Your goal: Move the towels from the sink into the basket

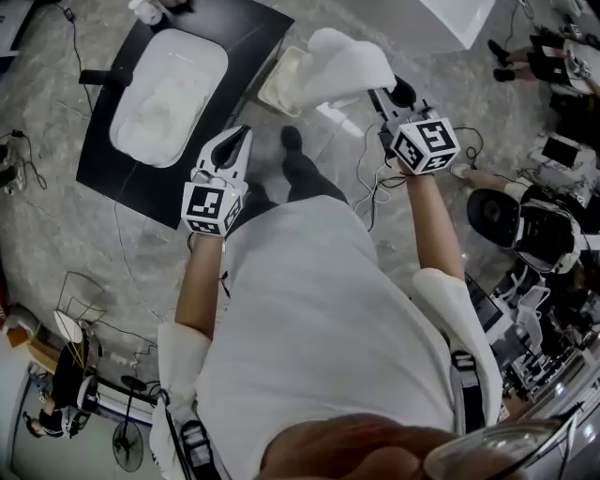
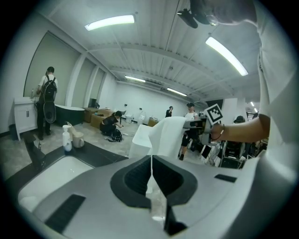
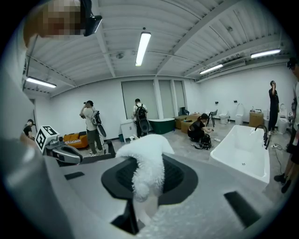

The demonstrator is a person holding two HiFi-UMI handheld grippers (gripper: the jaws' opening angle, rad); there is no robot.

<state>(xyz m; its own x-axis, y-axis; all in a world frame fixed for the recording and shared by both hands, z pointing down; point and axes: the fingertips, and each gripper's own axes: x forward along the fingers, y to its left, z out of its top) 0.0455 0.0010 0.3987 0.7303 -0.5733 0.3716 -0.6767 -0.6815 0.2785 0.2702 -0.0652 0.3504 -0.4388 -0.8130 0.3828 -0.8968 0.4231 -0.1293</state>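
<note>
Gripping fluffy white towel [image 1: 349, 64], bunched, in right tongs [image 1: 382, 97]; left tongs [image 1: 232, 142] clenched together

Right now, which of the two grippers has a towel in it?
The right gripper, at the head view's right: its jaws are clamped on a white towel. The left gripper has its jaws shut together with nothing between them.

Towel [image 3: 148, 161] – fluffy white cloth (terry-like); sink [image 1: 190, 58] glossy, smooth; countertop [image 1: 242, 28] matt black.
</note>
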